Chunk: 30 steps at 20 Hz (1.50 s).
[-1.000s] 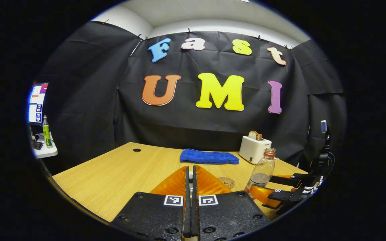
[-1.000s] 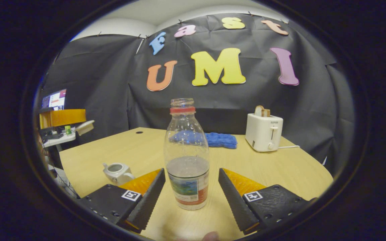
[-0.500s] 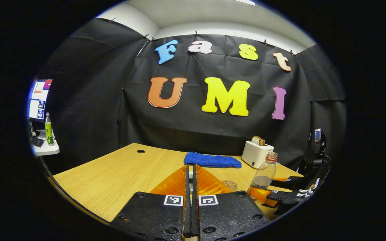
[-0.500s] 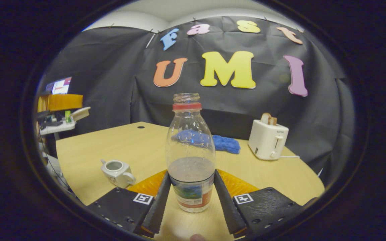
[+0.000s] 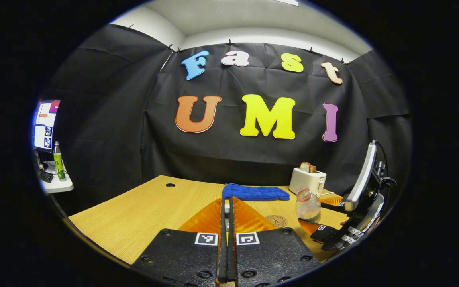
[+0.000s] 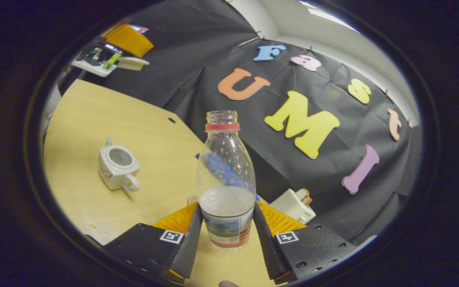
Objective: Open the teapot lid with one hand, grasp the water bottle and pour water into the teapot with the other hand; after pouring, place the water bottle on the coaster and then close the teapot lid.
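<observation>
Clear water bottle (image 6: 225,179) between right gripper (image 6: 225,235) fingers, tilted.

A clear plastic water bottle (image 6: 226,181), uncapped, a red ring at its neck and a printed label round its base, stands about one-third full in the middle of the right gripper view, clamped at label height between the right gripper (image 6: 226,235)'s two fingers. At ten o'clock from it sits a small white teapot (image 6: 117,167) on the wooden table (image 6: 94,119), lid off, mouth open, handle toward the camera. In the left gripper view the bottle (image 5: 308,205) leans toward the camera at four o'clock; a round brown coaster (image 5: 276,220) lies flat just beside it, at its eight o'clock.
</observation>
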Available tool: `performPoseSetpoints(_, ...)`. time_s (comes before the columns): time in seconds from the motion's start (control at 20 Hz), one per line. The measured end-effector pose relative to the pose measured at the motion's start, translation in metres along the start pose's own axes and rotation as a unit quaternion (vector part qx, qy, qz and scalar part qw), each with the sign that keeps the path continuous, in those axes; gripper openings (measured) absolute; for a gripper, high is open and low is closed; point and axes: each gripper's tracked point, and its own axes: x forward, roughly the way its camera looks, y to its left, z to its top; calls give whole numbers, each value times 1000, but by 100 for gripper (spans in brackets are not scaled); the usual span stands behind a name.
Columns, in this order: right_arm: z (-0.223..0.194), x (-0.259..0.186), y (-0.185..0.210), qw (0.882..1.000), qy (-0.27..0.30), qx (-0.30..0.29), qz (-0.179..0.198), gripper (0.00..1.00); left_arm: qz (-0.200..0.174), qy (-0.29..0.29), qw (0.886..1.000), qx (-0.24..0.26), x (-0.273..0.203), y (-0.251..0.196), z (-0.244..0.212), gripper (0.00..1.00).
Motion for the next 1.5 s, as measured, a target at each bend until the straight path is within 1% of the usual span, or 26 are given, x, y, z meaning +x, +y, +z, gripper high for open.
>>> performPoseSetpoints(0.1, -1, 3, 7, 999, 3, -40, -1, 70, -5, 8, 1000, 5, 2, 5, -6, 3)
performPoseSetpoints(0.15, 0, 4, 10, 998, 3, -63, -3, 69, -1, 18, 1000, 3, 2, 12, -11, 3)
performPoseSetpoints(0.3, -3, 10, 21, 991, 1, -130, -6, 70, 10, 23, 1000, -1, -1, 27, -10, 3)
performPoseSetpoints(0.4, -6, 15, 28, 986, 0, -166, -1, 70, 13, 16, 1000, 2, -5, 32, -5, 3)
performPoseSetpoints(0.5, -9, 16, 31, 978, -3, -208, -4, 70, 18, 4, 1000, 10, -8, 41, 1, 3)
performPoseSetpoints(0.7, -2, 15, 30, 957, -22, -287, -27, 70, 29, 4, 1000, 7, -11, 52, 2, 3)
performPoseSetpoints(0.9, 2, 22, 29, 942, -31, -331, -37, 70, 29, 7, 999, 15, -10, 50, 1, 3)
performPoseSetpoints(1.05, 7, 26, 28, 932, -38, -359, -43, 70, 44, 10, 999, 22, -10, 59, 0, 4)
performPoseSetpoints(1.35, 15, 27, 31, 913, -47, -402, -49, 70, 46, 11, 999, 8, -13, 66, -1, 4)
performPoseSetpoints(1.5, 22, 25, 29, 900, -55, -429, -57, 70, 45, 13, 999, 10, -13, 66, -2, 4)
